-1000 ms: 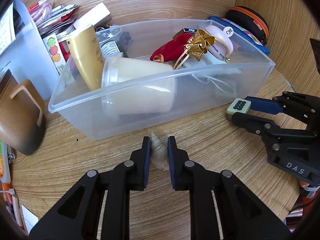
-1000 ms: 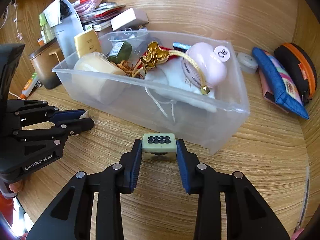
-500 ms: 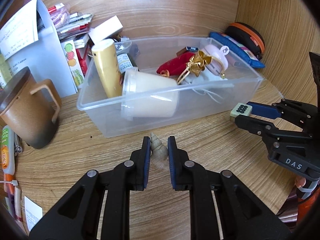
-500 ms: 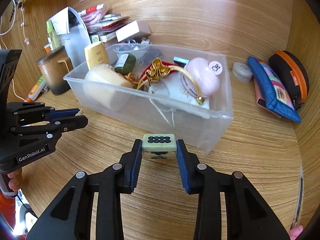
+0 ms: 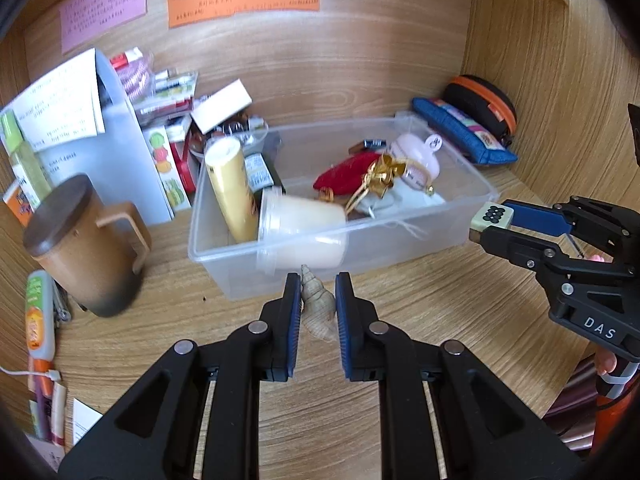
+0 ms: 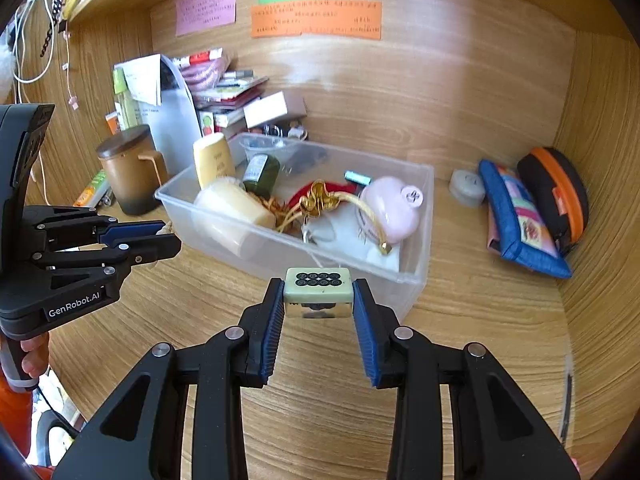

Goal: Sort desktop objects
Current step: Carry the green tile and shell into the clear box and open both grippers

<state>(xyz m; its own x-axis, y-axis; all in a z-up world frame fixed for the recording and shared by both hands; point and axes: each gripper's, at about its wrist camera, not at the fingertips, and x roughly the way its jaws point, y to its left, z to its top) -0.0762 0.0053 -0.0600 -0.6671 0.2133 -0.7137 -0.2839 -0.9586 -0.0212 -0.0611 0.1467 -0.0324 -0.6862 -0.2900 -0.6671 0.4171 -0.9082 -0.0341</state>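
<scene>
My left gripper [image 5: 318, 292] is shut on a beige spiral seashell [image 5: 318, 306], held above the wooden desk in front of the clear plastic bin [image 5: 224, 258]. My right gripper [image 6: 318, 300] is shut on a pale green mahjong tile [image 6: 318, 286] with black dots, held above the desk before the bin's [image 6: 424, 216] near right corner. The tile also shows in the left wrist view [image 5: 491, 216], right of the bin. The bin holds a cream jar [image 5: 304, 224], a gold tube [image 5: 232, 188], a red pouch [image 5: 344, 176], a pink case [image 5: 418, 156] and a gold ornament [image 5: 382, 172].
A brown lidded mug [image 5: 84, 248] stands left of the bin. A white file holder [image 5: 80, 120] and stacked boxes stand at the back left. A blue pouch [image 6: 520, 220] and a black-orange case [image 6: 556, 192] lie at the right. Wooden walls close in behind and at the right.
Both grippers have risen and pulled back from the bin, each still holding its object. More of the back wall and its notes has come into view.
</scene>
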